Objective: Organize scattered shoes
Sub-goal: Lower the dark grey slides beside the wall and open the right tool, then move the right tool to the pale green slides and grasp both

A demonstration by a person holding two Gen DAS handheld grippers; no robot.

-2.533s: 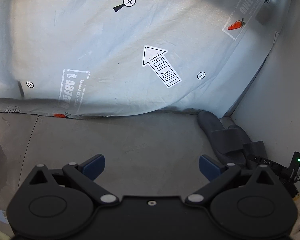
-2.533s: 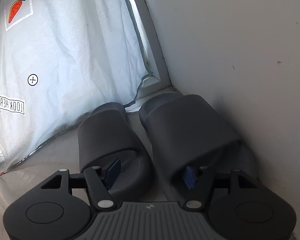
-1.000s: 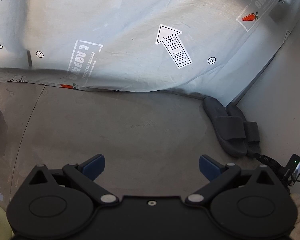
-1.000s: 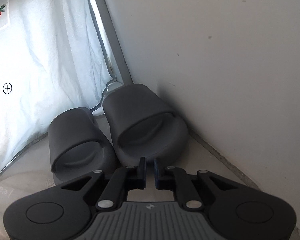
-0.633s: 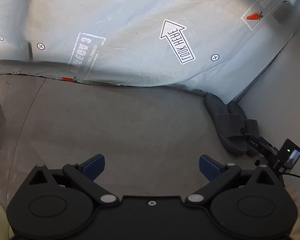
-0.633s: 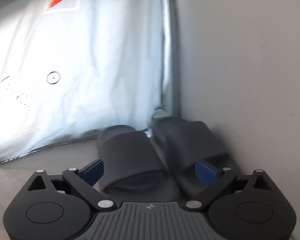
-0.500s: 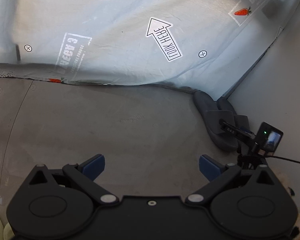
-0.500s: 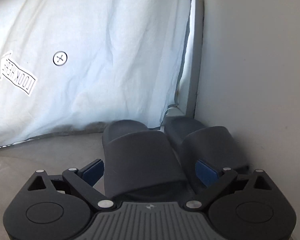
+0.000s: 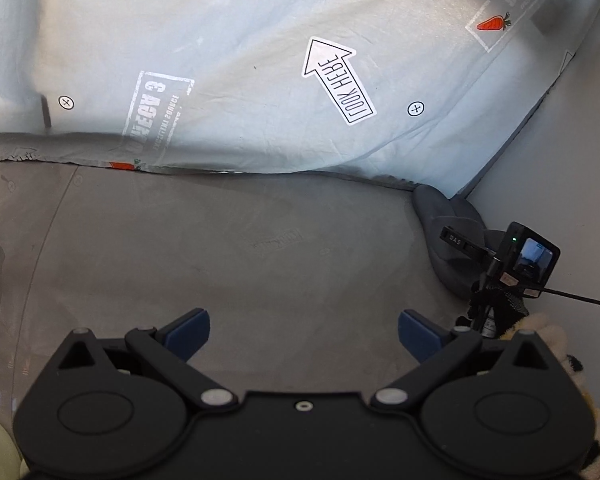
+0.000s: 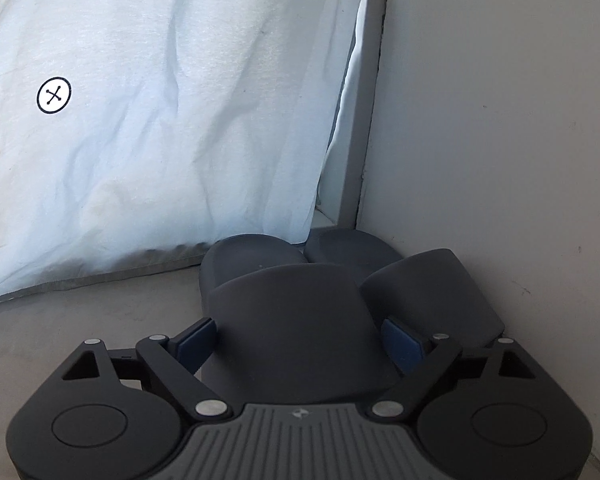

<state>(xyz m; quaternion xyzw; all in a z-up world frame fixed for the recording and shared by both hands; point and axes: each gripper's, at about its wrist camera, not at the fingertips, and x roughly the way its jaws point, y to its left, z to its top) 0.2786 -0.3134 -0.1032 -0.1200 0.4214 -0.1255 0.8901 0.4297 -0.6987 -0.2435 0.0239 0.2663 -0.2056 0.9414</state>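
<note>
**Right gripper closing in around the left slipper**

The right gripper [image 10: 300, 340] is straddling the left slipper's [image 10: 296, 320] strap, its jaws having swung wide and now narrowing, pads seemingly not yet pressing. The right slipper [image 10: 436, 292] is lying just beside it against the wall [image 10: 500, 120]. The left gripper [image 9: 302, 330] is hanging open, empty, over bare floor [image 9: 220, 248]. A regrip seems underway.

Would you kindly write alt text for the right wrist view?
The right hand-held gripper straddles the strap of the left of two dark grey slides, its blue pads on either side. The pair sits on the floor in a corner, between a pale printed sheet and a white wall.
</note>
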